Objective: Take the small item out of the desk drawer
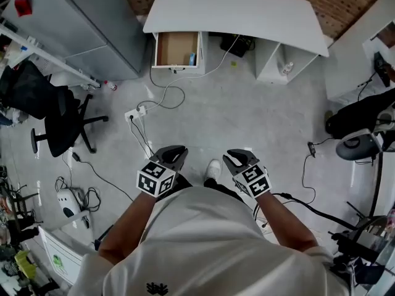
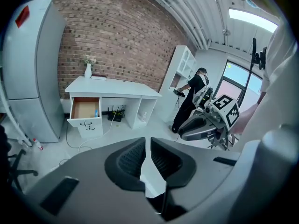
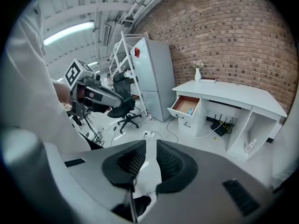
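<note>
The small item (image 1: 192,58), blue, lies at the 3 o'clock side of the open desk drawer (image 1: 173,49), far ahead at 12 o'clock under the white desk (image 1: 247,11). My left gripper (image 1: 175,154) has its jaws closed together, holding nothing. My right gripper (image 1: 237,159), at its 3 o'clock, shows only a thin slit between its jaws, also empty. Both are well apart from the drawer.

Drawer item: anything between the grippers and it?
Nothing solid. The drawer stands open, the small item exposed inside. Between it and the left gripper and right gripper lies only floor, with cables and a power strip to step over.
</note>
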The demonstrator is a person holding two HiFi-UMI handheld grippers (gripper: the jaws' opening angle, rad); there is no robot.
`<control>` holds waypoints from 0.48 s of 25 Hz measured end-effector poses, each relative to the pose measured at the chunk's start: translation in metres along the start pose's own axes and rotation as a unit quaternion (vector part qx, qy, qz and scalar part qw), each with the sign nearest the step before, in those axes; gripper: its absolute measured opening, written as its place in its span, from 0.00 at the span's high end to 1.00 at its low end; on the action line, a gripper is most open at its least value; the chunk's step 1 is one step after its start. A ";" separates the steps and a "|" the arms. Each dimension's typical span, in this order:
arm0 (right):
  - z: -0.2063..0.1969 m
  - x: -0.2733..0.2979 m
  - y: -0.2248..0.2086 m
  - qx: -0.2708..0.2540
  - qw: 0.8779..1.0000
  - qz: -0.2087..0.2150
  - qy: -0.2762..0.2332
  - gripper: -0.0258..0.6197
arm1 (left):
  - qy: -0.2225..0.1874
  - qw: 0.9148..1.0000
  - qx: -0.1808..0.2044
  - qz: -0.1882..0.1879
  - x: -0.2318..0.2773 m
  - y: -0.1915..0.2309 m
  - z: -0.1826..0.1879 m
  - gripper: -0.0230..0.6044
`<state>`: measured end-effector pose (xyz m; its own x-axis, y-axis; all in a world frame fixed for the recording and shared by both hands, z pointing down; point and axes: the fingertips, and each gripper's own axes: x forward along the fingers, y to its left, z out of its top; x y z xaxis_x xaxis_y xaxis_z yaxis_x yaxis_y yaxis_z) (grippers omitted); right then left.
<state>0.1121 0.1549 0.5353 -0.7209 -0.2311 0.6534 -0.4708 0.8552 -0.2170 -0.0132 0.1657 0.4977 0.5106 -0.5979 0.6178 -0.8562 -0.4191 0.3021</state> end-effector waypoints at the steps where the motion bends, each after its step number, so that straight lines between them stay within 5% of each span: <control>1: 0.002 -0.003 -0.009 0.006 1.000 -0.002 -0.005 0.82 | 0.002 1.000 0.001 0.000 0.009 0.001 0.007 0.91; 9: 0.014 -0.010 -0.072 0.047 0.998 -0.025 -0.024 0.82 | 0.009 1.000 0.008 -0.010 0.080 0.021 0.064 0.91; 12: 0.025 -0.007 -0.095 0.067 0.996 -0.048 -0.028 0.82 | 0.013 1.000 -0.006 -0.017 0.109 0.048 0.081 0.77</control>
<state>0.1491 0.0634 0.5333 -0.6947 -0.3380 0.6350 -0.5999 0.7594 -0.2521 0.0079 0.0253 0.5208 0.5369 -0.5661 0.6256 -0.8396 -0.4308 0.3308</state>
